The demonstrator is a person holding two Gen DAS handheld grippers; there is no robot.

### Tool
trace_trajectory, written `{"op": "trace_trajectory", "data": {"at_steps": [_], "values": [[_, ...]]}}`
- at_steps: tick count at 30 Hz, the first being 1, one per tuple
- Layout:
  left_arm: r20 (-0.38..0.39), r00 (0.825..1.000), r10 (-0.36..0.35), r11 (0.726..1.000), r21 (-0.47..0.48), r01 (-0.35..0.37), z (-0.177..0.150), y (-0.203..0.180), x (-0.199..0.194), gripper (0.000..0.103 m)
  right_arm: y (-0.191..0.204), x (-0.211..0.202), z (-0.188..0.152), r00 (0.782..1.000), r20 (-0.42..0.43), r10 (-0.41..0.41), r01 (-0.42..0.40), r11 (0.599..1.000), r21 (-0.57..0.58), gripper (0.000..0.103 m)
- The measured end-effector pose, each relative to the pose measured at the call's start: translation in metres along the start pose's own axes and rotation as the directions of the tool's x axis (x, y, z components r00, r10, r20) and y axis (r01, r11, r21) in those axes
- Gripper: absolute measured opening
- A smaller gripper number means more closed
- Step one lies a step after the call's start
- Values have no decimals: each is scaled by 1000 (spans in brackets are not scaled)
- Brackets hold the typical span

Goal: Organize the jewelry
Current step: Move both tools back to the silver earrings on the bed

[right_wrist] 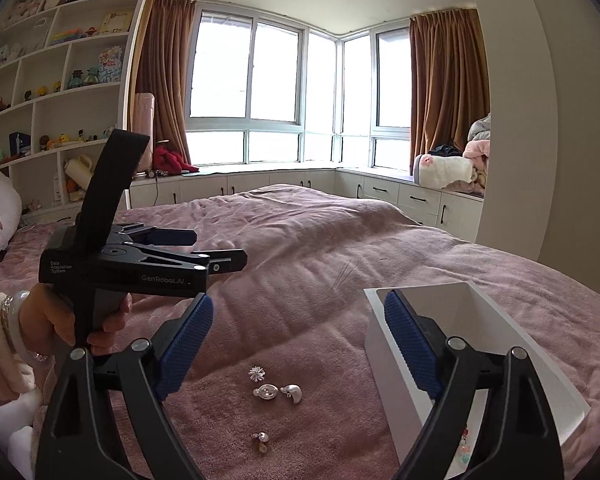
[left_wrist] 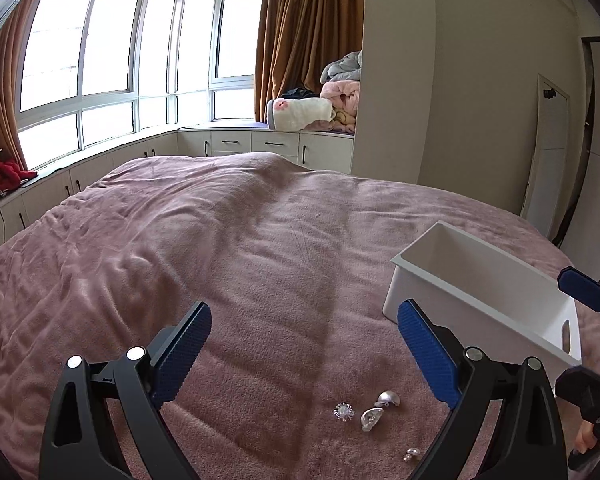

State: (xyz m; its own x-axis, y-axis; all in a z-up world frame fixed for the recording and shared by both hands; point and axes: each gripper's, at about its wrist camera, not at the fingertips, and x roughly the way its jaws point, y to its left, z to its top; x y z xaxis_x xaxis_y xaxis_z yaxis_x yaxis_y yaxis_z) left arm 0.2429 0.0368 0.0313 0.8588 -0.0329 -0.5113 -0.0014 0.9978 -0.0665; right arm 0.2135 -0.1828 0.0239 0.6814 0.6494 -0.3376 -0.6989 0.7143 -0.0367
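Several small silver jewelry pieces lie on the pink bed cover: a spiky flower stud [left_wrist: 343, 412] [right_wrist: 257, 373], an oval piece [left_wrist: 371, 418] [right_wrist: 265, 392], a curved shell piece [left_wrist: 387, 399] [right_wrist: 292, 392] and a pearl earring [left_wrist: 411, 454] [right_wrist: 261, 441]. A white rectangular box [left_wrist: 452, 292] [right_wrist: 500, 344] stands to their right; small colored pieces [right_wrist: 465, 446] show inside it. My left gripper [left_wrist: 304, 354] is open and empty, above the cover behind the jewelry. My right gripper [right_wrist: 298, 344] is open and empty, over the jewelry; its blue pad shows in the left wrist view [left_wrist: 584, 289].
The left gripper body [right_wrist: 140, 264] and the hand holding it sit at the left of the right wrist view. The pink bed cover [left_wrist: 220, 240] stretches ahead. Window cabinets, curtains, folded blankets [left_wrist: 332, 104] and toy shelves [right_wrist: 52, 80] line the room.
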Motion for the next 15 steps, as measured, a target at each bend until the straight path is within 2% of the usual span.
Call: {"op": "trace_trajectory", "data": {"at_steps": [2,5,7,9,11,15], "values": [[-20,999,-43,999,-1,43,-10,2,9,95,7,11,-9,998,-47,33,-34,999,-8,77],[-45,995,-84,996,18,85,-24,2,22,95,14,27,-28,989,-127,72,-75,997,-19,64],[-60,993,-104,993,53,107,-32,0,29,94,18,39,-40,980,-185,80,-87,996,-33,62],[-83,990,-114,989,85,121,-38,-4,38,81,21,49,-51,968,-237,87,-99,994,-39,52],[-118,985,-123,986,98,135,-45,-5,49,68,22,57,-60,958,-272,88,-101,994,-33,51],[-152,972,-179,980,62,190,-58,-3,65,58,20,69,-76,935,-338,106,-119,993,-17,45]]}}
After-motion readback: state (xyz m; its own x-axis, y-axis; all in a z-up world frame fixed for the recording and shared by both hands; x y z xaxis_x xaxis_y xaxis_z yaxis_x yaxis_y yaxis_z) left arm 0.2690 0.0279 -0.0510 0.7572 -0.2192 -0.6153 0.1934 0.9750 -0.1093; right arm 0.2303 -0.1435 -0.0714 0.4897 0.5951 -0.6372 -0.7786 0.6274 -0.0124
